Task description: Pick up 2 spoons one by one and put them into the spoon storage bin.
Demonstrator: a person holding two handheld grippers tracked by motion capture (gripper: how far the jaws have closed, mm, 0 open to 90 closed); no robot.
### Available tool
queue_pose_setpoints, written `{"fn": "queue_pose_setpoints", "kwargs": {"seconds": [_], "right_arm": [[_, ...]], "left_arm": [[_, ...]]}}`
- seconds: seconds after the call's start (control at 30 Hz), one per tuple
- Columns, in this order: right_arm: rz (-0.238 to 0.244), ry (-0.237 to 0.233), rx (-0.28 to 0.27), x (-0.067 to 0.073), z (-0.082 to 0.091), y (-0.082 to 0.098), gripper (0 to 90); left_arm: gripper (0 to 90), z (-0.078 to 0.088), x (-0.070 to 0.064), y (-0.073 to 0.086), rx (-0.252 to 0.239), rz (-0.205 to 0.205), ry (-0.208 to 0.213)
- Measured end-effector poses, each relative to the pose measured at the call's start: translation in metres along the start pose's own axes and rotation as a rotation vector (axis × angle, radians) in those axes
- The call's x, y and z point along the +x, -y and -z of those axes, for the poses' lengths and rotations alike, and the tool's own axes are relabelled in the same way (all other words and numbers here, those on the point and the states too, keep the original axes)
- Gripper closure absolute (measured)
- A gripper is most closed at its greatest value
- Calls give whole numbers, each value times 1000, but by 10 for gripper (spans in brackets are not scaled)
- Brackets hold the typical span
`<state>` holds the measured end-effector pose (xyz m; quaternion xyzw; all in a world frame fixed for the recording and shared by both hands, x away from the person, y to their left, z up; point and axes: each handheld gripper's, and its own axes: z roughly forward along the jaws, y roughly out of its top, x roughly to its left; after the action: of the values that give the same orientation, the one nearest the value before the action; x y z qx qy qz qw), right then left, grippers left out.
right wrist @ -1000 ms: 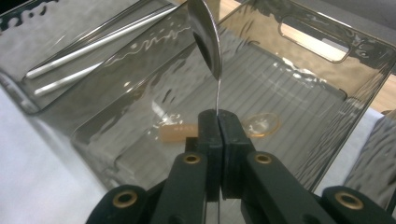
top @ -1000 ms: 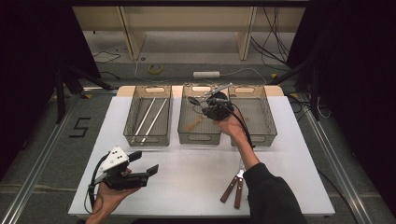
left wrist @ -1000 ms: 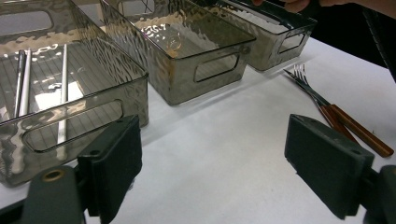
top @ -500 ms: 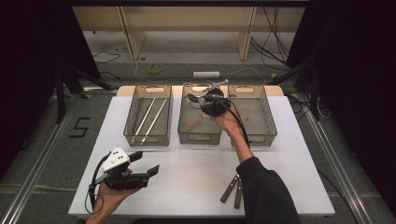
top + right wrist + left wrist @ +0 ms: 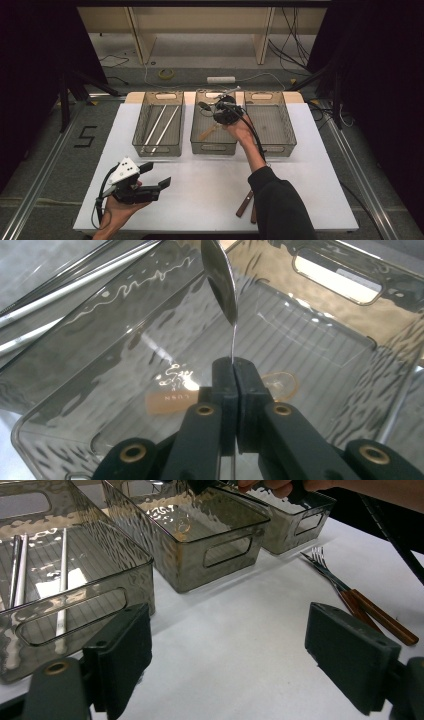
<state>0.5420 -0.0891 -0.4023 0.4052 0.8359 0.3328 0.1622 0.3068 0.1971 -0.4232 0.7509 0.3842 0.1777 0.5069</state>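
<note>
A white bench stands in the middle of a dim room, and black curtains hang on both sides of it. The floor around it is grey, and a dark number five is marked on the floor to the left. Past the far end of the bench are pale wooden legs, a roll of yellow tape, a white power strip and loose cables. Three see-through bins sit in a row at the far side of the bench. The left bin holds long silver sticks. The middle bin has a wooden handle lying in it. The right bin is next to it. The right claw is over the middle bin, with its jaws pressed together on the thin handle of a spoon. The spoon's bowl sticks out past the jaws, above the inside of that bin. The left claw rests low near the front left of the bench, well away from the bins, with its jaws spread wide and nothing between them. Two forks with brown wooden handles lie side by side on the bench near the front right, close to the person's dark sleeve.
</note>
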Motion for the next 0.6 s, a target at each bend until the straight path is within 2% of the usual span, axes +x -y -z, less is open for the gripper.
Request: {"fn": "queue_pose_setpoints", "kwargs": {"seconds": [0.17,0.23,0.37,0.53,0.6], "right_arm": [[-13,4,12,-1,-7,1,871],[-27,-10,4,-1,-9,1,733],[10,-15,24,5,-8,1,609],[-15,-62,3,9,3,2,527],[0,-80,-11,12,10,2,498]], "left_arm": [[184,0,0,0,-2,-2,2],[184,0,-1,0,0,-3,1],[184,0,-1,0,-3,-2,3],[184,0,-1,0,-4,0,0],[183,0,-1,0,-3,1,-3]]}}
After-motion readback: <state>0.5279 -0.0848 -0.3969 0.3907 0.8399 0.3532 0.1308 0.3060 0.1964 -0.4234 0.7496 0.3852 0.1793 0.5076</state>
